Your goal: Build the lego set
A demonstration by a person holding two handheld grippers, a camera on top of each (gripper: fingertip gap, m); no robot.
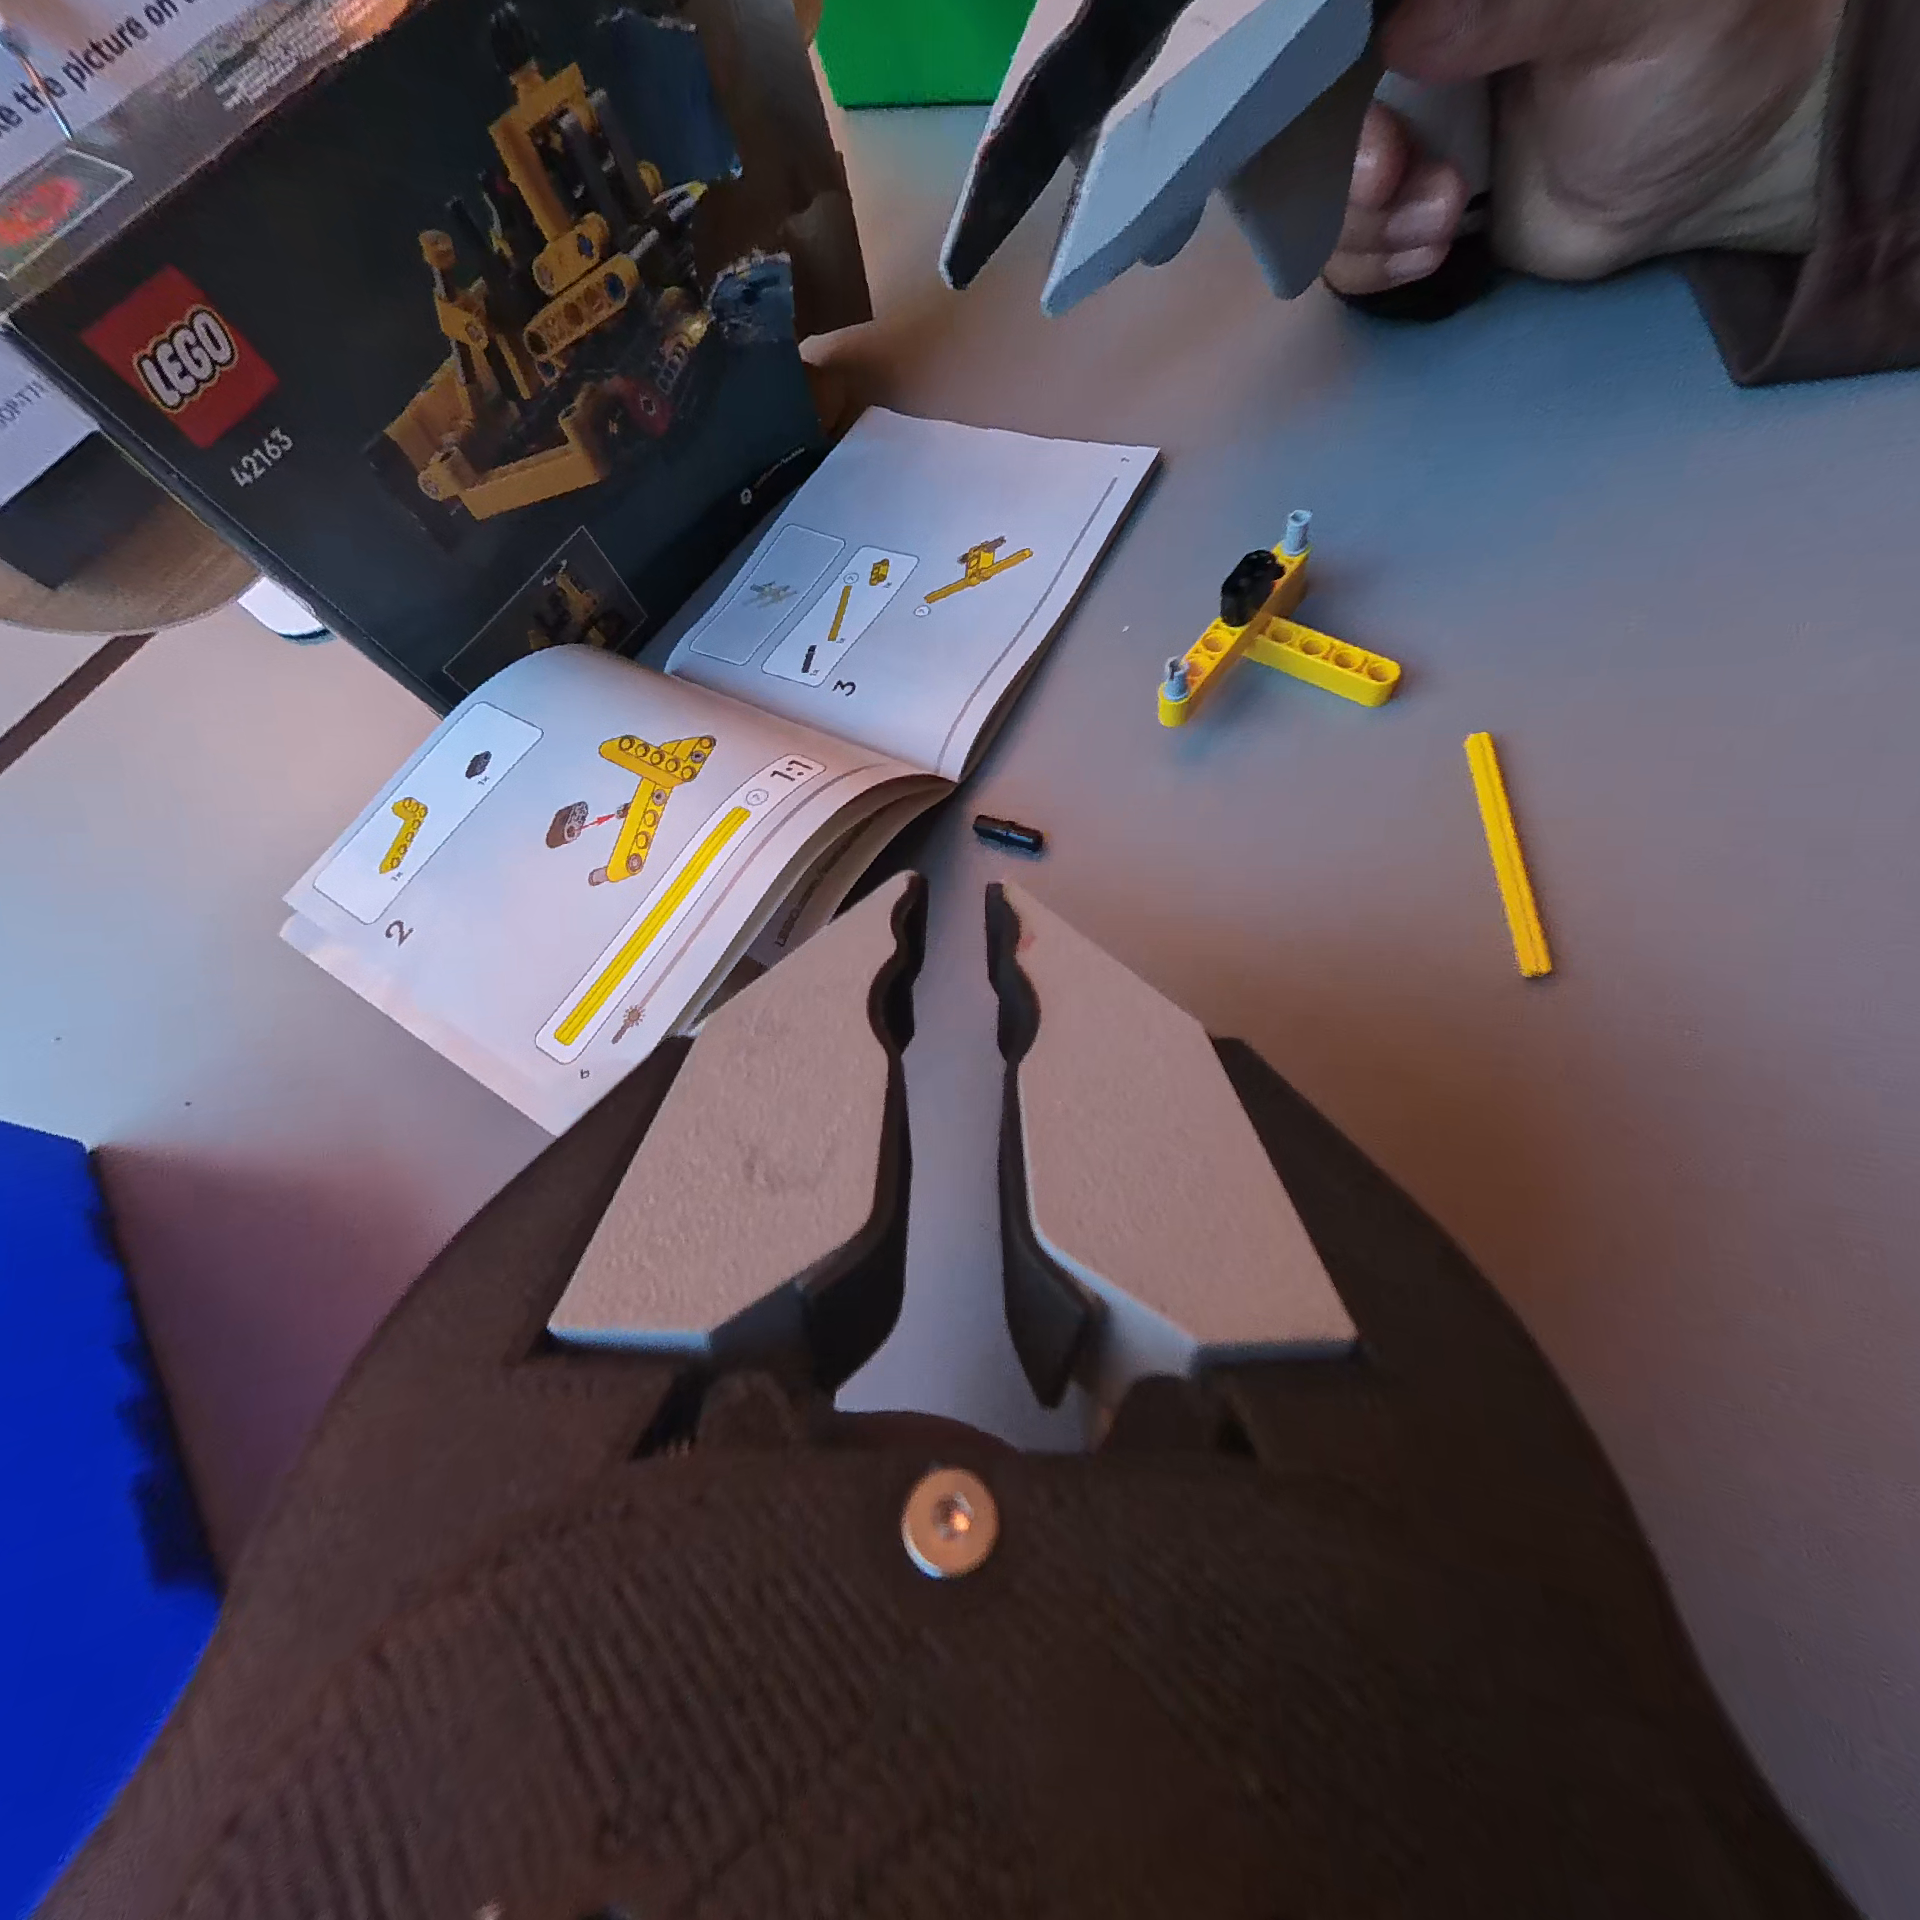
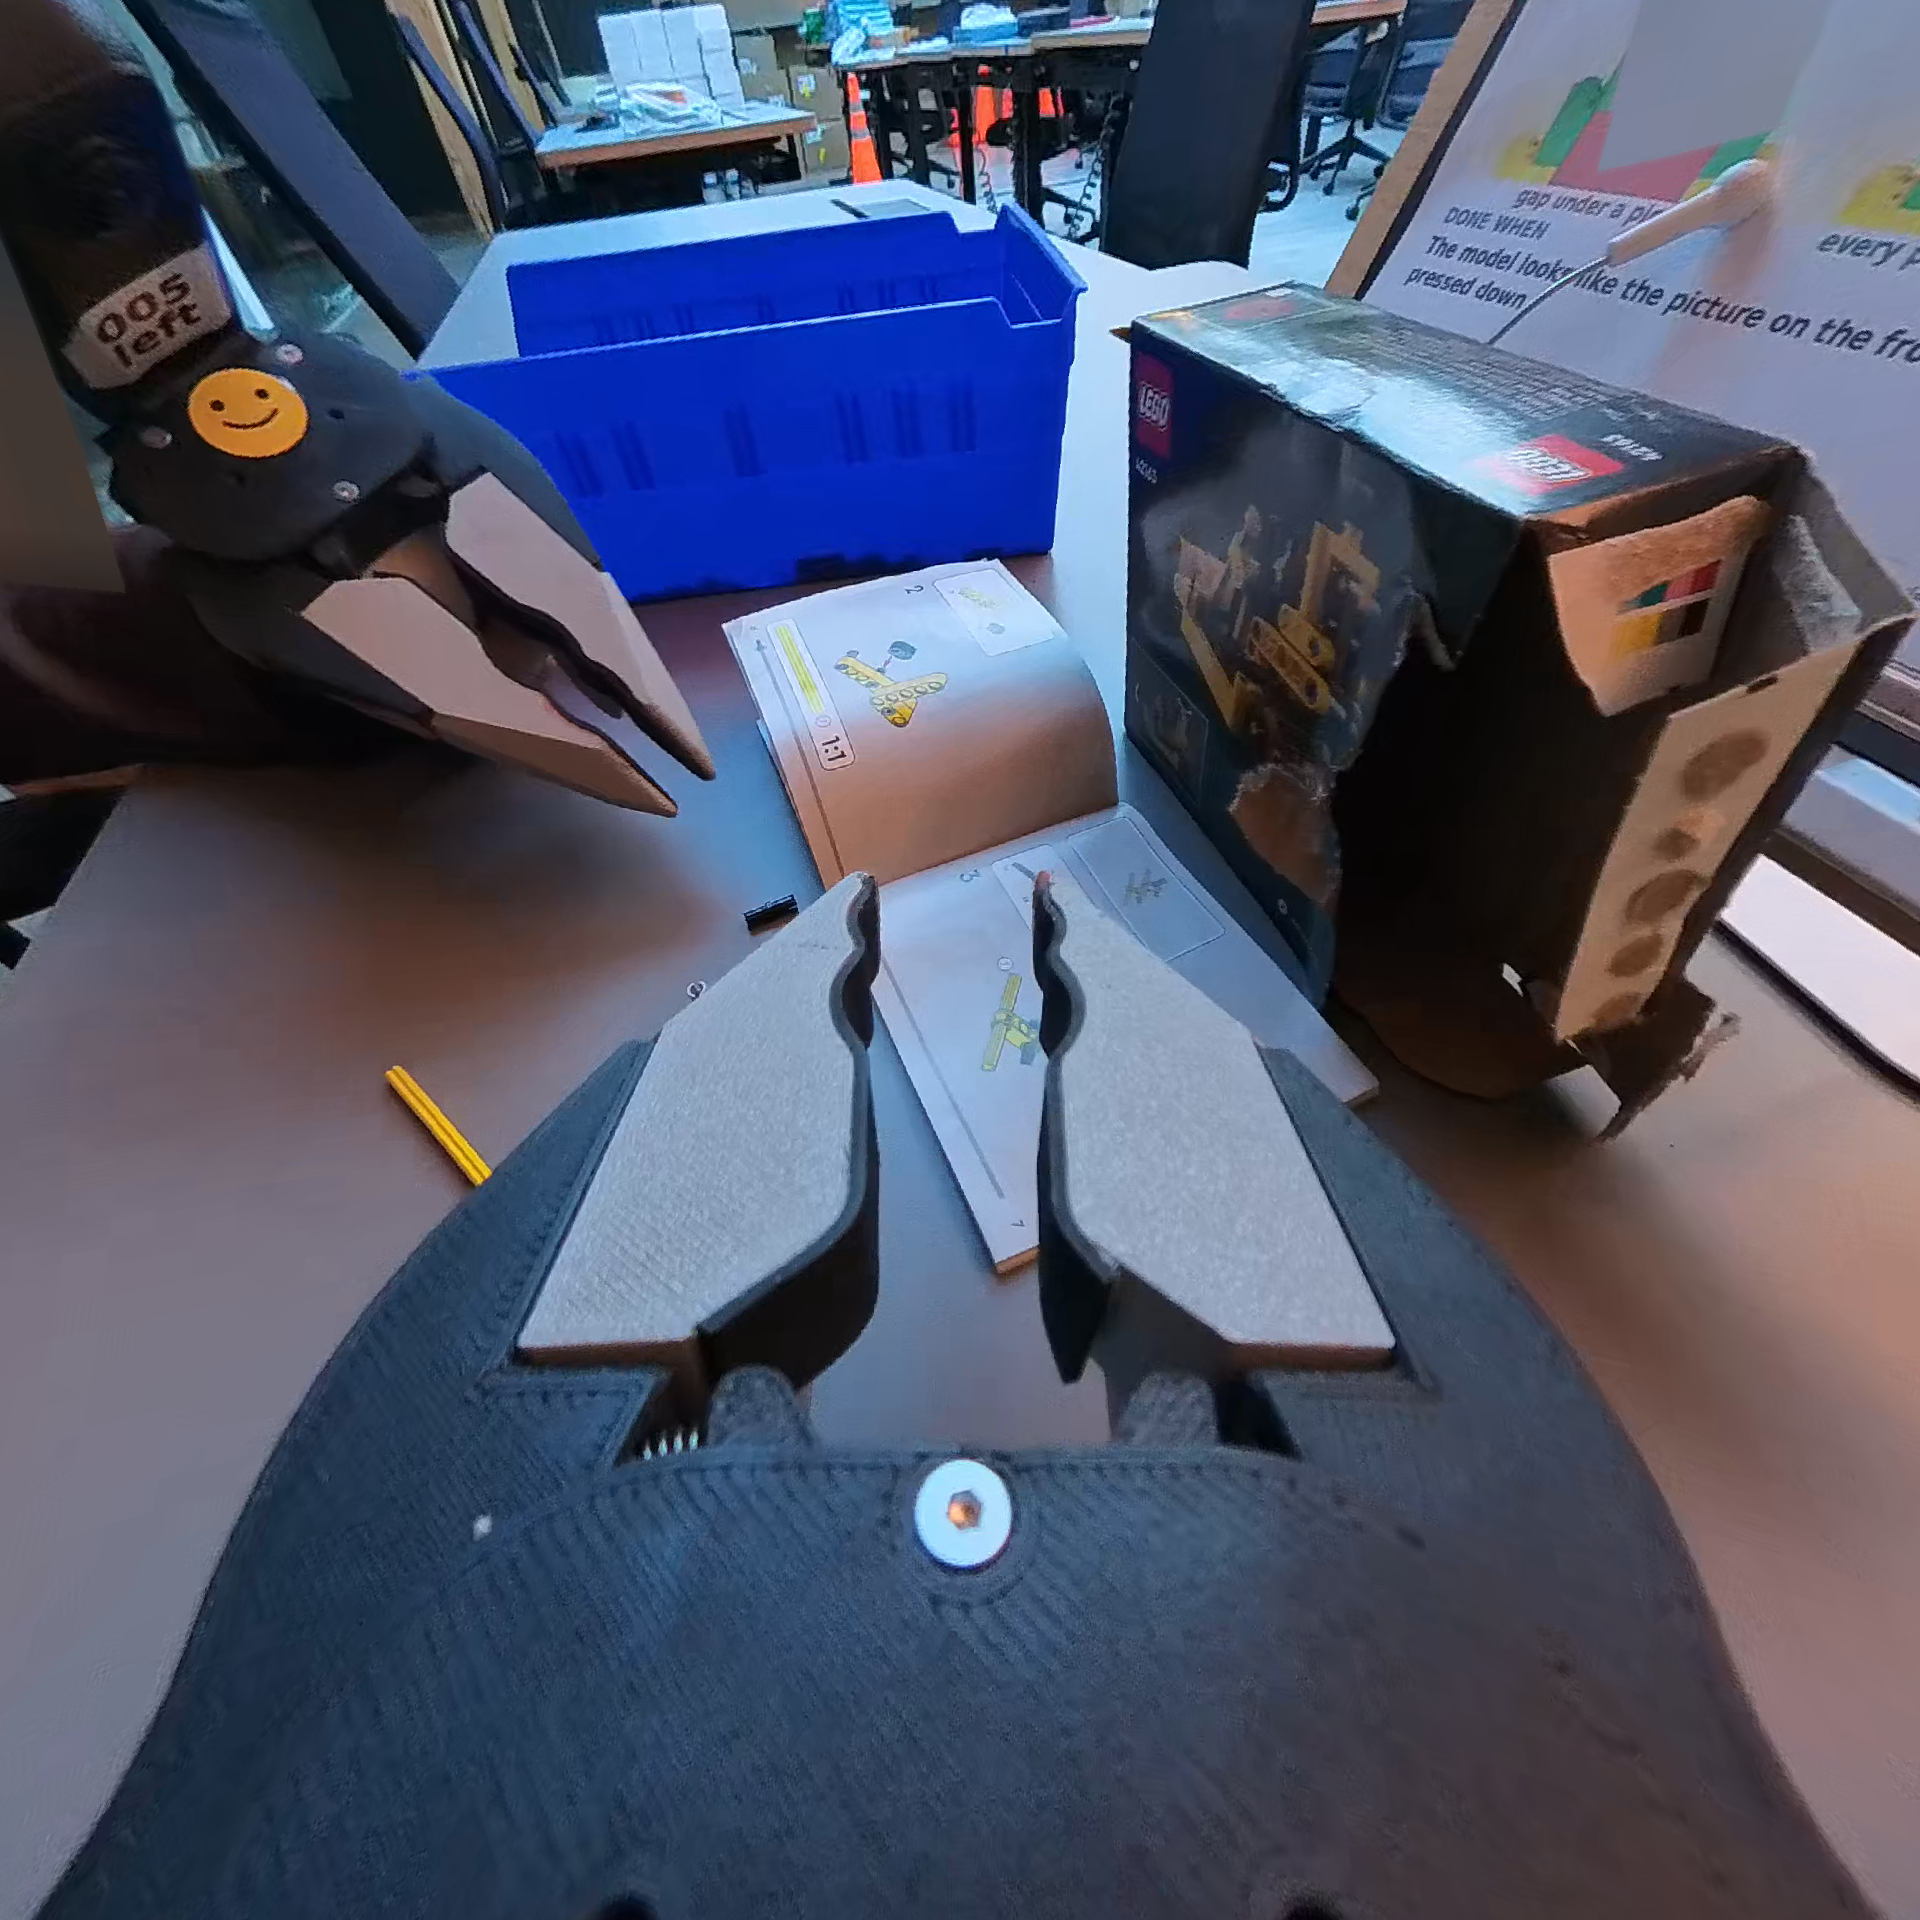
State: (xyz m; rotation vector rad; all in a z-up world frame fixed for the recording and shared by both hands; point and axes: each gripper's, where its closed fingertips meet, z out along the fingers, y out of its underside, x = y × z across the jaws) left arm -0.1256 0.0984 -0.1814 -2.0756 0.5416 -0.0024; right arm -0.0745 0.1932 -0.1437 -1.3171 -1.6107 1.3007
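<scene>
Booklet (image 1: pixel 727 769) lies open at an early step. Left gripper (image 1: pixel 954 896), jaws slightly apart and empty, hovers just before the black pin (image 1: pixel 1008 833) beside it; right gripper (image 2: pixel 951 899), also parted, holds nothing. Yellow assembly (image 1: pixel 1273 634) and yellow rod (image 1: pixel 1509 854) wait farther from the booklet. Probably next: nip the pin.

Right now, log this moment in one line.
left gripper: open, empty | right gripper: open, empty | black pin: loose on table | yellow axle: untouched
</scene>
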